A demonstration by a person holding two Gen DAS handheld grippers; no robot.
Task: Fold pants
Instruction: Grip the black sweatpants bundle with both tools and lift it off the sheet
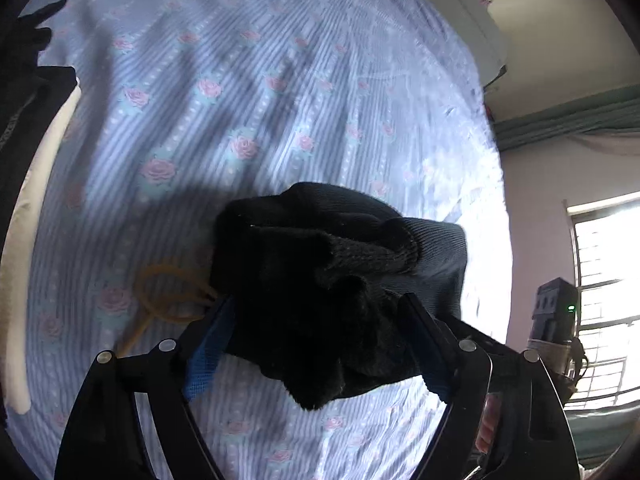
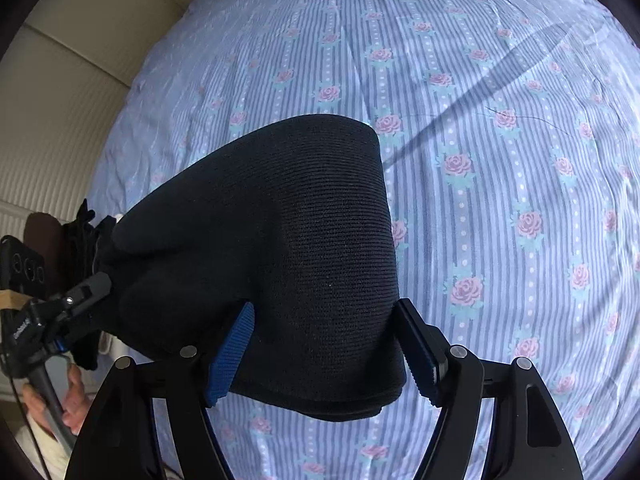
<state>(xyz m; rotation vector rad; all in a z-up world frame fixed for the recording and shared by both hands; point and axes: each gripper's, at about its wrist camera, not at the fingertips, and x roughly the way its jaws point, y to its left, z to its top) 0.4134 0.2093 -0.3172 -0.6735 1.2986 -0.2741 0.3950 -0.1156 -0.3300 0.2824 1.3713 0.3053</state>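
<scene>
One bed sheet (image 2: 500, 168), blue-striped with pink roses, fills both of your views; it is wrinkled and crossed by shadows. Beyond it the left wrist view shows a pale wall and a bright barred window (image 1: 604, 280); the right wrist view shows a cream ribbed panel (image 2: 60, 140) at the far side of the bed.

One pair of black knitted pants (image 2: 280, 264), bunched and folded, lies on the sheet directly ahead of both grippers, blocking much of the sheet behind.

Your left gripper (image 1: 320, 344) stands with its jaws apart, the crumpled end of the pants between them; whether the blue pads (image 1: 204, 360) touch the cloth is hard to tell. Your right gripper (image 2: 324, 352) has its jaws spread either side of the smooth folded end, the near pad (image 2: 232, 356) against the knit.

One yellowish cord loop (image 1: 168, 288) lies on the sheet left of the pants.

Your hand (image 2: 74, 400) shows at the right view's lower left, partly cut off.
</scene>
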